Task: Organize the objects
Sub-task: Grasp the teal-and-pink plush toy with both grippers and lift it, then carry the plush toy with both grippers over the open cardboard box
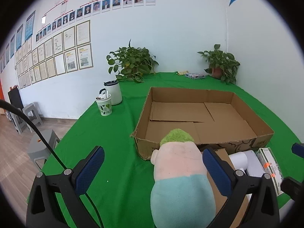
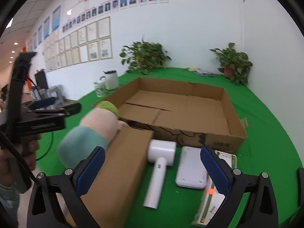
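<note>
A plush toy (image 1: 180,178) with green hair, pink head and light blue body lies on the green cloth between the open jaws of my left gripper (image 1: 152,169), head toward an open, empty cardboard tray (image 1: 224,148). It also shows in the right wrist view (image 2: 89,133). My right gripper (image 2: 152,169) is open and empty above a small brown carton (image 2: 117,171), a white hair dryer (image 2: 159,161), a white flat device (image 2: 191,167) and a green-white box (image 2: 218,195). The tray (image 2: 218,138) lies just beyond them.
A white kettle (image 1: 114,92) and a leaf-patterned cup (image 1: 104,104) stand at the table's left edge. Two potted plants (image 1: 131,62) (image 1: 221,64) and a small packet (image 1: 195,75) sit at the back by the wall. Grey stools (image 1: 40,148) stand on the floor at left.
</note>
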Tool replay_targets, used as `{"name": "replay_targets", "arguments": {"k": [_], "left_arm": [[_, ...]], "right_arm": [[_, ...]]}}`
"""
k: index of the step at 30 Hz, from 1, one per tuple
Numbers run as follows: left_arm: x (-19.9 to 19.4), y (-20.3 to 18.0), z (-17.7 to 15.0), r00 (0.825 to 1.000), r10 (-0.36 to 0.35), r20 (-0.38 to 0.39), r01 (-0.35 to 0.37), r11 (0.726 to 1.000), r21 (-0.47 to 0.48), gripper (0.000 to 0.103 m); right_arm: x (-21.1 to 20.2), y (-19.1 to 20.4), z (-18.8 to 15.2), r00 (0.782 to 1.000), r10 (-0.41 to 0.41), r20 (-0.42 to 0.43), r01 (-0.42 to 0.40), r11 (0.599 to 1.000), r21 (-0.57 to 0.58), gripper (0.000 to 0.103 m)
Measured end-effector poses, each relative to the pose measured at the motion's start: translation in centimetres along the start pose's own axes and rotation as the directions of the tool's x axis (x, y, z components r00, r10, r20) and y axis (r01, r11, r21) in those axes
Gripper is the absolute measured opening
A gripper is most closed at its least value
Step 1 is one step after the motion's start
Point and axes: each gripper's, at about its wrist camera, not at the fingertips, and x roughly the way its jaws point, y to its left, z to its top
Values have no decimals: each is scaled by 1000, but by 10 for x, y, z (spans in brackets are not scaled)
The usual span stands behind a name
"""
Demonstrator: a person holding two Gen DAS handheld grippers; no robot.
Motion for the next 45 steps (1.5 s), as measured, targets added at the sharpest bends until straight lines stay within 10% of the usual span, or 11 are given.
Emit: {"name": "replay_targets", "arguments": {"k": [6, 11, 17, 24, 31, 37, 45], "left_arm": [[1, 18, -18, 997, -43, -62, 40, 998, -45, 103], [14, 16, -24, 969, -193, -151, 188, 981, -51, 103], [42, 0, -48, 896, -344, -282, 326, 939, -110, 100], [37, -6, -60, 903, -333, -270, 326, 943, -72, 78], [15, 28, -68, 913, -308, -266, 279, 950, -143, 68], [-12, 59, -85, 925, -280, -258, 232, 952, -199, 68], [-25, 73, -97, 927, -293, -233, 234, 939, -251, 68]], "right_arm": [[-22, 22, 19, 924, 382, 25, -383, 924, 14, 102], [11, 15, 16, 982, 172, -78, -171, 985, 22, 102], [20, 14, 29, 994, 84, -75, -87, 995, -49, 102], [50, 22, 48, 981, 167, -103, -172, 984, -47, 102], [108, 61, 61, 913, 358, -195, -349, 934, 81, 102], [146, 123, 60, 813, 499, -299, -477, 866, 149, 102], [188, 195, 36, 723, 484, -492, -453, 871, 191, 101]]}}
